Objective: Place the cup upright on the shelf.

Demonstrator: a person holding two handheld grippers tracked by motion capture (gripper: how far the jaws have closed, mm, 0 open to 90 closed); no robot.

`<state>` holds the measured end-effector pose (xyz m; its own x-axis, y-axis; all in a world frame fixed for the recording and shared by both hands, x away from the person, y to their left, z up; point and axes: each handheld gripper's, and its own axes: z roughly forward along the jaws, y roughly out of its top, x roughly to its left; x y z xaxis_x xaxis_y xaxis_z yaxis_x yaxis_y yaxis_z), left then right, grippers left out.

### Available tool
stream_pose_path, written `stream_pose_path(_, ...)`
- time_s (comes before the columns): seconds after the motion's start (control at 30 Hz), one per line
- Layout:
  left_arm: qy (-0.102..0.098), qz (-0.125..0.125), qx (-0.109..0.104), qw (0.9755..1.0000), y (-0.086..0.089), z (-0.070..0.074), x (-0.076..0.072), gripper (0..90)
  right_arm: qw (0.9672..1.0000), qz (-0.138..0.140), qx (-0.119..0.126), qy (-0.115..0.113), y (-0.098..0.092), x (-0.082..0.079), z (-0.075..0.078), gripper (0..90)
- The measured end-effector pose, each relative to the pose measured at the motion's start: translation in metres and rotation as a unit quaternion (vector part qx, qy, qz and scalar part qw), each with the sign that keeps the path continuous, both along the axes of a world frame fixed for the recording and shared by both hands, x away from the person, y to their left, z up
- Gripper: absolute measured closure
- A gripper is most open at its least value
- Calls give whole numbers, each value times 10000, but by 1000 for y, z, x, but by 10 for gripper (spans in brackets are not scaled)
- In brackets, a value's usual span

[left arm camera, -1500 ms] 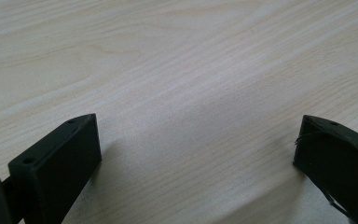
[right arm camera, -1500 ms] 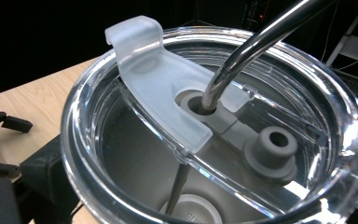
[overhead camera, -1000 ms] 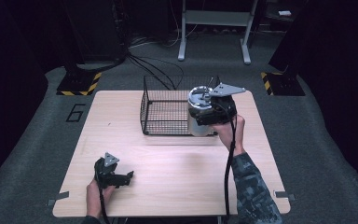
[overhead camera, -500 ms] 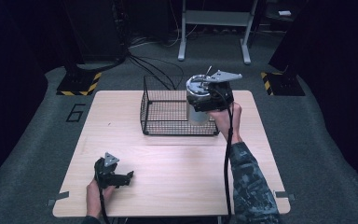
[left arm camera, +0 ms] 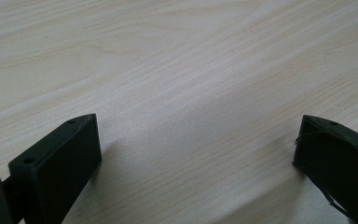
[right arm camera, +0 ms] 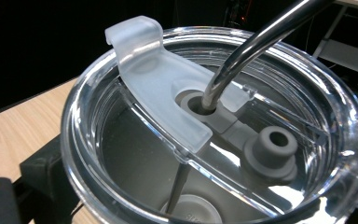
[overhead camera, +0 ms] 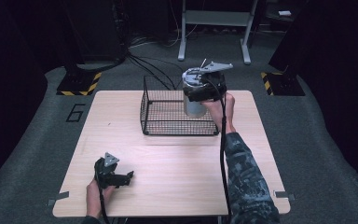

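Right gripper (overhead camera: 204, 91) has its jaws clamped around the steel tumbler (overhead camera: 194, 105), raised over the wire basket's (overhead camera: 177, 119) right end near the table's (overhead camera: 177, 172) far edge, drop-in pending I'd say; left gripper (overhead camera: 114, 176) idle, jaws spread, near-left corner.

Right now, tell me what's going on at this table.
A person's right gripper holds a steel tumbler with a clear lid and metal straw, raised at the far right corner of a black wire basket. The left gripper rests near the table's front edge, jaws open on nothing.
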<state>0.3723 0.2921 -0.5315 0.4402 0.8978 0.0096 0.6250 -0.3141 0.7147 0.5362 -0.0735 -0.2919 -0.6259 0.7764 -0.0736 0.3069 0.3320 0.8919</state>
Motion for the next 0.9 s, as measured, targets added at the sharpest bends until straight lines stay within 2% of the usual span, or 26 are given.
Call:
stream_pose_path(0.27, 4, 18, -22, 10000, 0, 0, 0, 4, 9999, -114, -8, 120, 6, 15, -7, 35)
stream_pose_path(0.4, 4, 16, -22, 10000, 0, 0, 0, 4, 9999, -134, -11, 48, 9, 21, -8, 35)
stream_pose_path(0.53, 3, 13, -20, 10000, 0, 0, 0, 4, 9995, -235, 150, 122, 13, 29, -11, 35)
stream_pose_path(0.7, 4, 14, -21, 10000, 0, 0, 0, 4, 9995, -277, 131, 95, 18, 34, -15, 35)
stream_pose_path(0.77, 5, 13, -21, 10000, 0, 0, 0, 4, 9995, -293, 52, 98, 22, 38, -22, 35)
stream_pose_path(0.9, 2, 15, -23, 10000, 0, 0, 0, 4, 9994, -329, 67, 97, 25, 42, -28, 35)
